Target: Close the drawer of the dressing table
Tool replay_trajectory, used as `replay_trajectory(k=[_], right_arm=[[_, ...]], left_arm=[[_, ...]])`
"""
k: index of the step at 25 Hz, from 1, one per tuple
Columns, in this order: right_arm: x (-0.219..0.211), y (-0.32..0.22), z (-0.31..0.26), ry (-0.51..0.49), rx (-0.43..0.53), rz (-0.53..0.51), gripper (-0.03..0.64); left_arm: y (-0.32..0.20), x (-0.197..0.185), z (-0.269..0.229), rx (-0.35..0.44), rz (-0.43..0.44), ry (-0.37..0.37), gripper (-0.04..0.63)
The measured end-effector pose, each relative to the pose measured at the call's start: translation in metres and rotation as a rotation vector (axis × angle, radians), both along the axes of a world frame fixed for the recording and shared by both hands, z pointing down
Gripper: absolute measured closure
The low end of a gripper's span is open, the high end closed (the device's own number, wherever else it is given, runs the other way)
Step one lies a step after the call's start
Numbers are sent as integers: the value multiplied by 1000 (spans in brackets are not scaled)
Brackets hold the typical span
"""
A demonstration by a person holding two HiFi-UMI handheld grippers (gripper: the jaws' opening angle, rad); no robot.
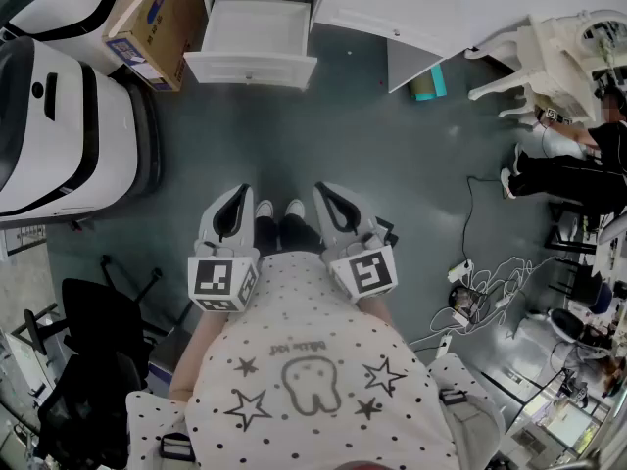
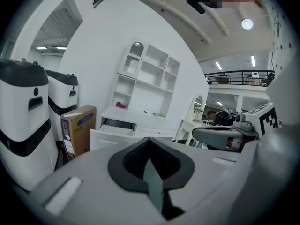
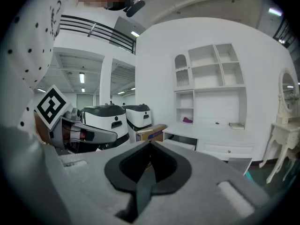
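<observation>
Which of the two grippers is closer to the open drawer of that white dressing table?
Left. The left gripper is almost straight in line with the open drawer; the right gripper sits off to its right. Neither touches it.

The dressing table (image 1: pixel 372 3) is cut by the head view's top edge; its purple shelf item (image 3: pixel 187 120) is perhaps cloth.

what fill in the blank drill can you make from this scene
1. The drawer stands ___.
2. In the head view, the box sits to the drawer's ___.
3. The left tongs and right tongs are both empty and ___.

Missing words: open; left; shut
</observation>
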State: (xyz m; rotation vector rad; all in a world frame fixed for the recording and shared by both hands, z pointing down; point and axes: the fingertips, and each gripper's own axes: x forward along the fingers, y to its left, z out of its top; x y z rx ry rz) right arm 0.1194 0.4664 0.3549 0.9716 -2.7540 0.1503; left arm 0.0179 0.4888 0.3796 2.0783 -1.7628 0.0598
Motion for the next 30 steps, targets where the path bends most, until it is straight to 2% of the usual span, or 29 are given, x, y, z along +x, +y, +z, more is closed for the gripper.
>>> replay_trajectory(k=[14, 17, 23, 26, 30], right_arm=[[8, 1, 12, 8, -9, 3, 621], [24, -7, 9, -5, -4, 18, 621], [63, -12, -2, -59, 26, 33, 620], [62, -17, -1, -96, 6, 35, 620], [51, -23, -1, -98, -10, 13, 620]], left_arm=[[-3, 7, 5, 32, 9, 0, 601], [-16, 22, 5, 46, 21, 1, 601], [-27, 70, 9, 37, 114, 16, 600], [-29, 71, 7, 47, 139, 14, 600], [-34, 64, 3, 56, 135, 4, 600]])
